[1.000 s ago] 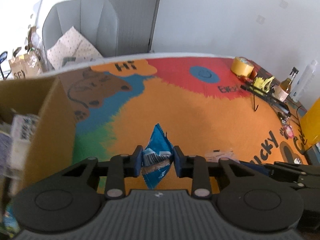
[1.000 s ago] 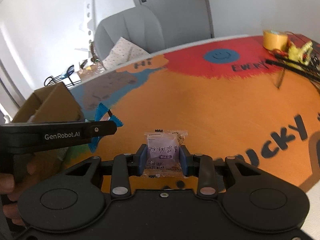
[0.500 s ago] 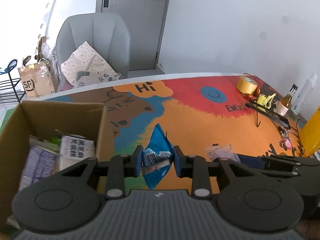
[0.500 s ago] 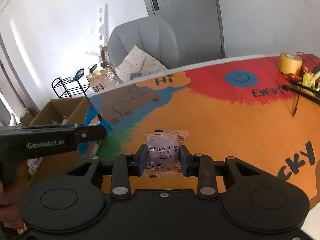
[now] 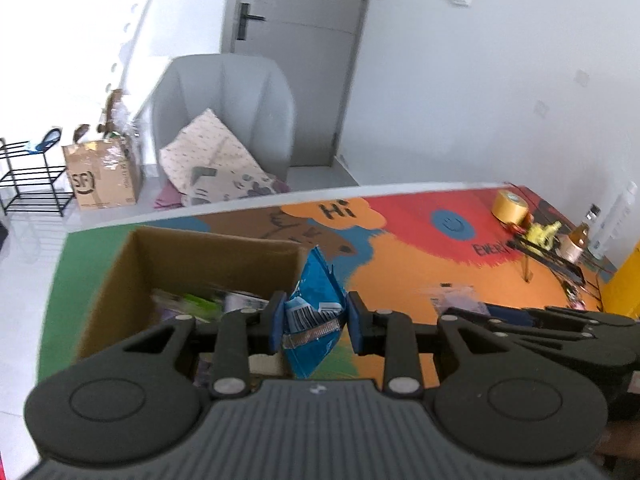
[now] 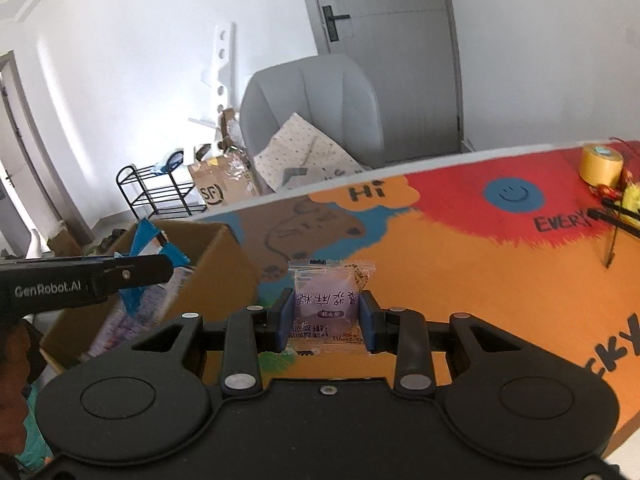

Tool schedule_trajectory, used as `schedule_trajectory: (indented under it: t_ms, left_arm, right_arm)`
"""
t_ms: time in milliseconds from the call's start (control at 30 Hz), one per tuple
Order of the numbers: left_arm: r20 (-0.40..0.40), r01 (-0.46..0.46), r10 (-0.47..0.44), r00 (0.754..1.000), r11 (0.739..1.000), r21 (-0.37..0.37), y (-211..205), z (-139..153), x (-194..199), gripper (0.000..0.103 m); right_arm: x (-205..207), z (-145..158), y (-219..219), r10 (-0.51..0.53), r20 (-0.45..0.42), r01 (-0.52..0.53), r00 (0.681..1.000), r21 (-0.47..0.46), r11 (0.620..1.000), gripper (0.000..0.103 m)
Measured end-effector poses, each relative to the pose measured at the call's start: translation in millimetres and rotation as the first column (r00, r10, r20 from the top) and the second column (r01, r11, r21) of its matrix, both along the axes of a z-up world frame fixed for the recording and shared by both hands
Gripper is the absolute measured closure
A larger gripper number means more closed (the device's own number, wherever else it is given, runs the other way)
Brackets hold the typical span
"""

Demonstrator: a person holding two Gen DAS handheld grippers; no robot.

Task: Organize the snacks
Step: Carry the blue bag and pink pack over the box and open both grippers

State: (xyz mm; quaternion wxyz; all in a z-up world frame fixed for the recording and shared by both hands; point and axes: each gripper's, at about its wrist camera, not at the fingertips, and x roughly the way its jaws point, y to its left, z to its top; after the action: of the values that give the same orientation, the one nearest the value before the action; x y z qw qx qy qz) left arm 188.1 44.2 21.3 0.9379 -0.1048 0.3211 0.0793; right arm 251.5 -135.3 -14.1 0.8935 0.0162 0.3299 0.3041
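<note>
My left gripper is shut on a blue snack packet and holds it in the air at the right wall of an open cardboard box. Several snack packs lie inside the box. My right gripper is shut on a clear packet with a purple snack, held above the orange part of the table mat. In the right wrist view the left gripper with the blue packet hangs over the box at the left.
A colourful mat covers the table. A yellow tape roll, bottles and black tools stand at the far right. A grey chair with a cushion is behind the table; a second cardboard box and a black rack stand on the floor.
Both grippers have risen and moved left with their packets still held. The box has come into full view, and the blue packet now hangs at its right wall.
</note>
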Motion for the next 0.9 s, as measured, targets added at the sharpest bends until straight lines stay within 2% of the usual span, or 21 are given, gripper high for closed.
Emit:
schedule_trajectory:
  t_ms: [533,800,867,900]
  left_arm:
    - [0.021,-0.097,0.097,0.995,0.995,-0.002,71.8,9.1,-28.7,0.072]
    - [0.027,-0.135,0.136,0.990,0.991,-0.021,100.9,4.9,-39.1,0.072]
    - [0.028,-0.143,0.143,0.989,0.989,-0.026,108.2,3.4,-40.3,0.072]
    - [0.028,-0.145,0.146,0.989,0.989,-0.029,110.7,2.7,-41.6,0.072]
  right_arm:
    - [-17.4,21.6,59.5,0.079,0.057,-0.081,0.995,0.026,0.996,0.071]
    - [-27.1,23.6,87.0,0.156,0.043,-0.158,0.987,0.037,0.987,0.070]
    - [-30.2,22.5,94.7,0.192,0.029,-0.193,0.981,0.030,0.981,0.065]
    - [-32.6,22.4,97.5,0.206,0.033,-0.207,0.978,0.030,0.978,0.058]
